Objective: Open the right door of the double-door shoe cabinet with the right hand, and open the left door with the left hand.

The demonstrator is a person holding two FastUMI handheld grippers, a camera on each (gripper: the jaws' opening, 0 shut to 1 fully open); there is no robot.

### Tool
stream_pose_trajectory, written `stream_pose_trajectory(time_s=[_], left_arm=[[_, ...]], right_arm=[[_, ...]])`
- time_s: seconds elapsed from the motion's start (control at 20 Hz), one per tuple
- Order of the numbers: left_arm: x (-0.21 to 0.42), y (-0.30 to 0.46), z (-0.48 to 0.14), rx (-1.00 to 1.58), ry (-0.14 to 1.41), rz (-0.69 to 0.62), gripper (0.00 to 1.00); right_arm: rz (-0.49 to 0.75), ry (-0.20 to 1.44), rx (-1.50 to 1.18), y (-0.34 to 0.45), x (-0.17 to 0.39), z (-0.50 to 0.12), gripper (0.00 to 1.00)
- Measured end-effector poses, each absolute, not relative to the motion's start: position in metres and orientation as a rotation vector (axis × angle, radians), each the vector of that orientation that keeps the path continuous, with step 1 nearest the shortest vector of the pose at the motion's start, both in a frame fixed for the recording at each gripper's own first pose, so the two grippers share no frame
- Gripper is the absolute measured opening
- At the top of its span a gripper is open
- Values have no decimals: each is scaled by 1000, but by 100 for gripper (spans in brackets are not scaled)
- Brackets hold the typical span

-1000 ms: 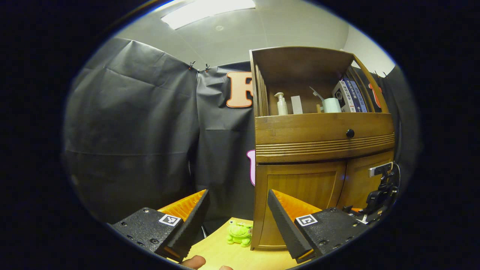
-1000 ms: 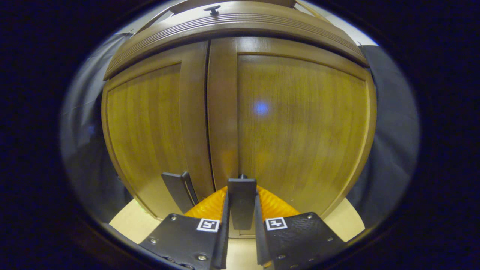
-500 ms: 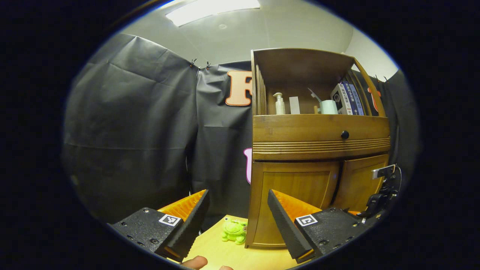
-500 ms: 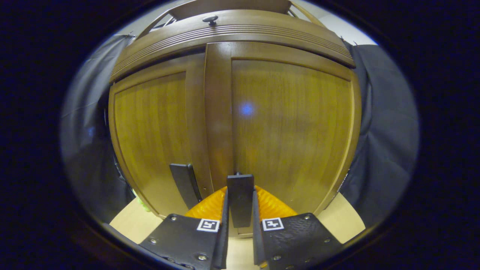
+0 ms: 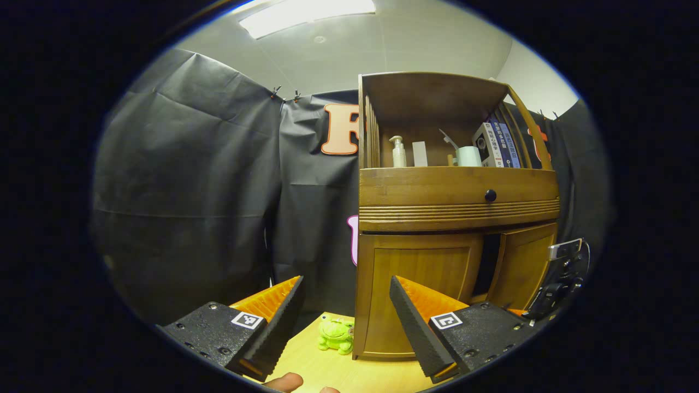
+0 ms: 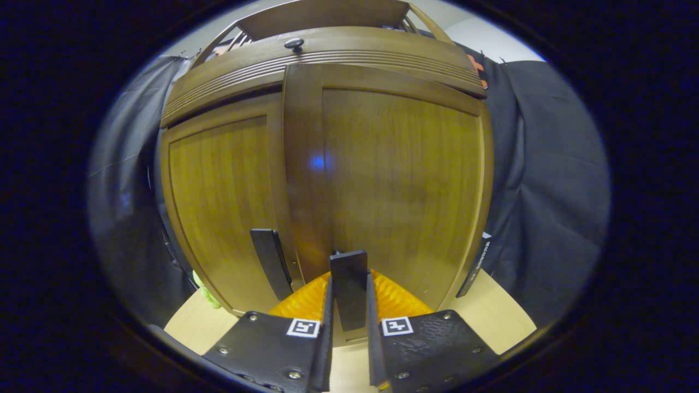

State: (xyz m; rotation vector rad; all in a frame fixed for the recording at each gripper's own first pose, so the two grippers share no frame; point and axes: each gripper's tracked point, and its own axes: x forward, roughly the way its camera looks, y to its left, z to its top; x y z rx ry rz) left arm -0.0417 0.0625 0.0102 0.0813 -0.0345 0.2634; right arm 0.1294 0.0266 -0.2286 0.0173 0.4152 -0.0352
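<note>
The wooden shoe cabinet [image 5: 458, 204] stands right of centre in the left gripper view. Its left door [image 5: 418, 289] is closed. The right door [image 5: 522, 265] is swung a little outward, with a dark gap between the two. In the right gripper view my right gripper [image 6: 348, 297] is shut on the right door's flat dark handle [image 6: 348, 275], close against the right door [image 6: 401, 180]. The left door's handle [image 6: 269, 262] hangs free on the left door [image 6: 224, 202]. My left gripper [image 5: 344, 322] is open and empty, well short of the cabinet. The right gripper [image 5: 562, 273] shows by the right door.
A green frog toy [image 5: 336, 335] sits on the light wooden table [image 5: 322, 371] by the cabinet's left foot. Above the doors is a drawer with a black knob [image 5: 490, 195], and an open shelf with a pump bottle [image 5: 398, 153], a cup and books.
The right door has swung outward with my right gripper on its handle, and a dark gap has opened between the doors. The left gripper has drifted slightly, still open.
</note>
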Motion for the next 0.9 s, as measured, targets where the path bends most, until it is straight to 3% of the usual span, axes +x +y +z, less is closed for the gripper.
stream_pose_trajectory(time_s=[0.9], left_arm=[[-30,-21,-11,38,0,0,92]], right_arm=[[-161,435,60,16,123,-222,25]])
